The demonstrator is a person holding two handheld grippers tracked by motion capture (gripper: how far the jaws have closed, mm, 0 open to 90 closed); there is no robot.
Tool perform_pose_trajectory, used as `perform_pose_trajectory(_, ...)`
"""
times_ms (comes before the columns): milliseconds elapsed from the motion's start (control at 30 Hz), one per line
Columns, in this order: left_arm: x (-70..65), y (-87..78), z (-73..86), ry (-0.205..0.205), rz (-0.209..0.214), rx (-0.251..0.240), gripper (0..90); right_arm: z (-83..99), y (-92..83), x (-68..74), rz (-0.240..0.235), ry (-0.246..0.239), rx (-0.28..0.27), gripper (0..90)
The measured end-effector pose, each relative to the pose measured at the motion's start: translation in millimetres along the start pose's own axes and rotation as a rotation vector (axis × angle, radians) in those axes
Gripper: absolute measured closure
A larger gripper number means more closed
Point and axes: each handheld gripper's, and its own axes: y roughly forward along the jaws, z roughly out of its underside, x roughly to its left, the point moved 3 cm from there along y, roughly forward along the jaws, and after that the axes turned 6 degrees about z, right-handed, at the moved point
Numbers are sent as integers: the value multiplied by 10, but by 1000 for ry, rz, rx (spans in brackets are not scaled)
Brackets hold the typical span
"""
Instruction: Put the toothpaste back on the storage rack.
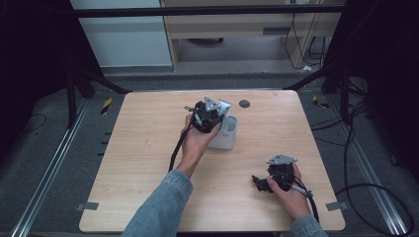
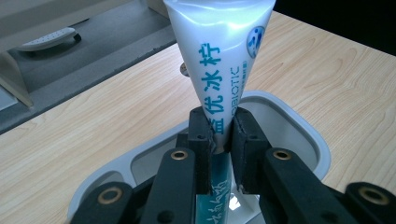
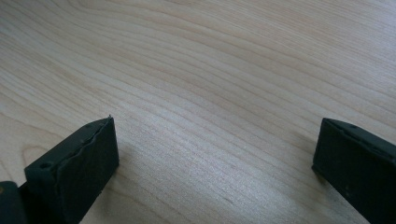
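A white toothpaste tube [image 2: 219, 56] with blue printed characters stands upright, wide crimped end up. My left gripper [image 2: 220, 133] is shut on its lower part, both pads pressed against it. The tube's bottom hangs inside a white rounded holder [image 2: 299, 126]. In the high view the left gripper [image 1: 210, 117] is held over the white holder [image 1: 226, 136] near the table's middle. My right gripper [image 1: 257, 181] lies low at the front right, pointing left. Its jaws stand wide apart over bare wood, nothing between them [image 3: 215, 144].
The light wooden table [image 1: 148, 148] has bare room left of the holder and along the front. A small dark round spot [image 1: 244, 103] sits near the far edge. Cables [image 1: 365, 187] trail on the floor at the right, and a cabinet [image 1: 237, 24] stands beyond the table.
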Motion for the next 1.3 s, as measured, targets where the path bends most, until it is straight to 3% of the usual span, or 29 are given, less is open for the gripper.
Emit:
perform_pose_trajectory(633,-37,28,16,3,4,24,789,0,0,0,0,0,0,4)
perform_pose_trajectory(767,-25,32,6,-13,3,29,787,0,0,1,0,0,0,4)
perform_pose_trajectory(1033,-44,49,-9,1,3,39,784,0,1,0,1,1,-1,4)
perform_pose_trajectory(1300,-37,64,-34,-15,5,63,778,0,1,0,0,0,-1,4)
